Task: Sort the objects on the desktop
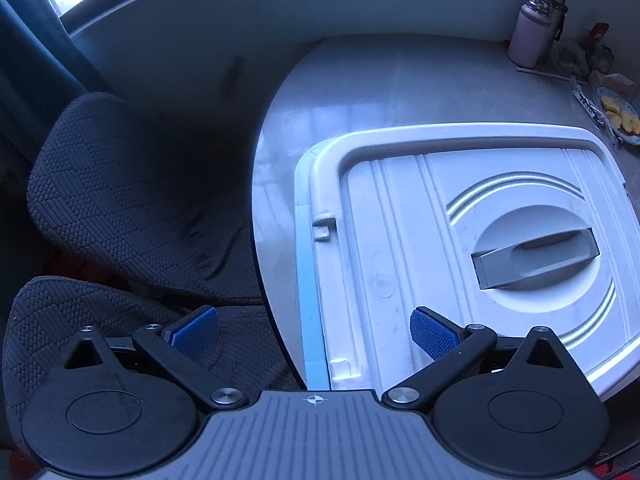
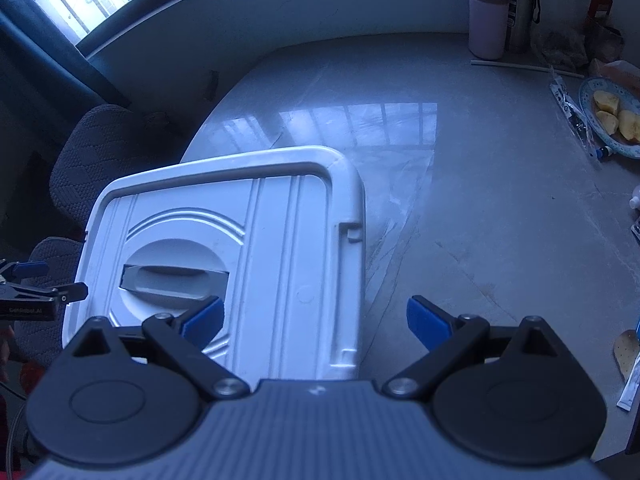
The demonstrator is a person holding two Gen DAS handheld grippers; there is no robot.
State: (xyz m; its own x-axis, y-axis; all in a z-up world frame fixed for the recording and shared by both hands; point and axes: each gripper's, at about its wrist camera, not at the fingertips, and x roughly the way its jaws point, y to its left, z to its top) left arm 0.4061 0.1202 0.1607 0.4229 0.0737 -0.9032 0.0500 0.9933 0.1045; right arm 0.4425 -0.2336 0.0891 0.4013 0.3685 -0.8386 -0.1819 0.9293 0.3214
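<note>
Hovering wide open and empty, the left tongs [image 1: 314, 334] straddle the nine o'clock edge of the white ribbed plastic box lid [image 1: 460, 248]. The right tongs [image 2: 314, 322], equally spread and empty, hang over its three o'clock edge on the grey glossy worktop [image 2: 460, 200].

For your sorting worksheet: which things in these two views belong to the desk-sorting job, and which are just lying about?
Job:
white box lid
lid handle
left tool, open
right tool, open

Lying about:
pink flask
steel flask
fruit plate
chair
</note>
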